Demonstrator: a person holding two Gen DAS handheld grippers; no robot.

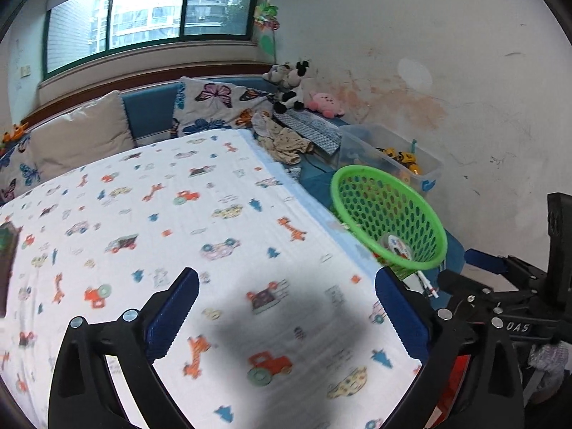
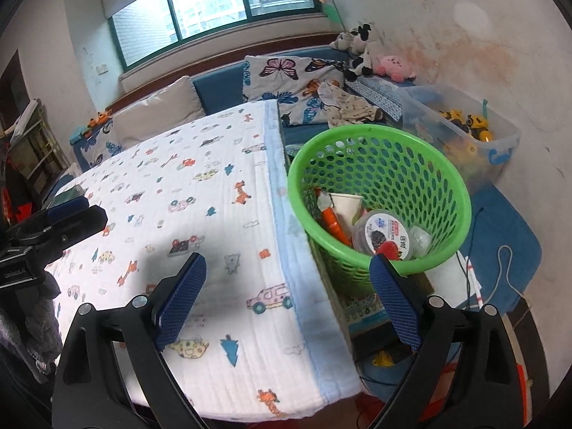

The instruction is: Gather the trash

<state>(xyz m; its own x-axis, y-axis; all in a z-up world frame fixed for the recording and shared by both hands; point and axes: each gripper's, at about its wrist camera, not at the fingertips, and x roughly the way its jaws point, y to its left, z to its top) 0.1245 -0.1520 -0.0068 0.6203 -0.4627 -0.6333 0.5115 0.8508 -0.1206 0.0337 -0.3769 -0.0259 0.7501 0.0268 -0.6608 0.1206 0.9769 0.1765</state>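
A green perforated basket stands just off the right edge of the table. Inside it lie a round plastic cup with a printed lid, a white paper cup and an orange piece. My right gripper is open over the table's right edge, with nothing between its blue pads. The left wrist view shows the basket at the right and my left gripper open and empty above the patterned cloth. The right gripper's black body shows at that view's right edge.
A white cloth printed with cars and giraffes covers the table. Behind it runs a blue bench with cushions, plush toys and crumpled clothes. A clear bin of toys sits by the wall. Cables and papers lie under the basket.
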